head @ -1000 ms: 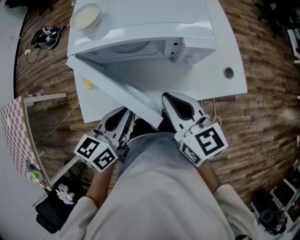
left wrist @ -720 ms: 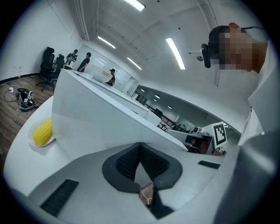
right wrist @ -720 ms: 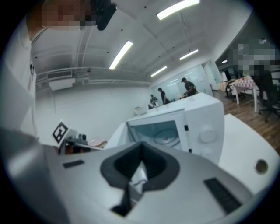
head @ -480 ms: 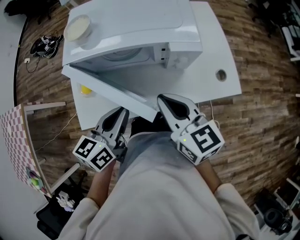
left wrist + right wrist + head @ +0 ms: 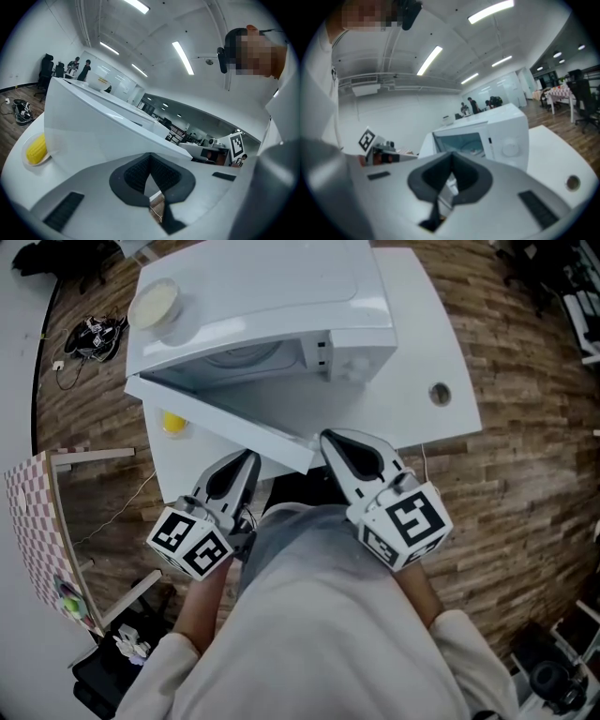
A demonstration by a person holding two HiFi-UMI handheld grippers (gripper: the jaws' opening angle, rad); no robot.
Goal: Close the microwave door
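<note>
A white microwave stands on a white table with its door swung open toward me, hinged at the left. My right gripper is shut and empty, its tip right at the door's free edge. My left gripper is shut and empty too, just below the door's outer face. In the right gripper view, past the gripper, the open cavity of the microwave shows. In the left gripper view the door panel fills the scene above the gripper.
A pale bowl sits on the microwave's top at the left. A yellow corn cob on a plate lies on the table under the open door, and the cob also shows in the left gripper view. A cable hole marks the table's right side. Wooden floor surrounds the table.
The door's free end has swung a little toward the microwave, with my right gripper following at its edge. Both grippers stay shut.
</note>
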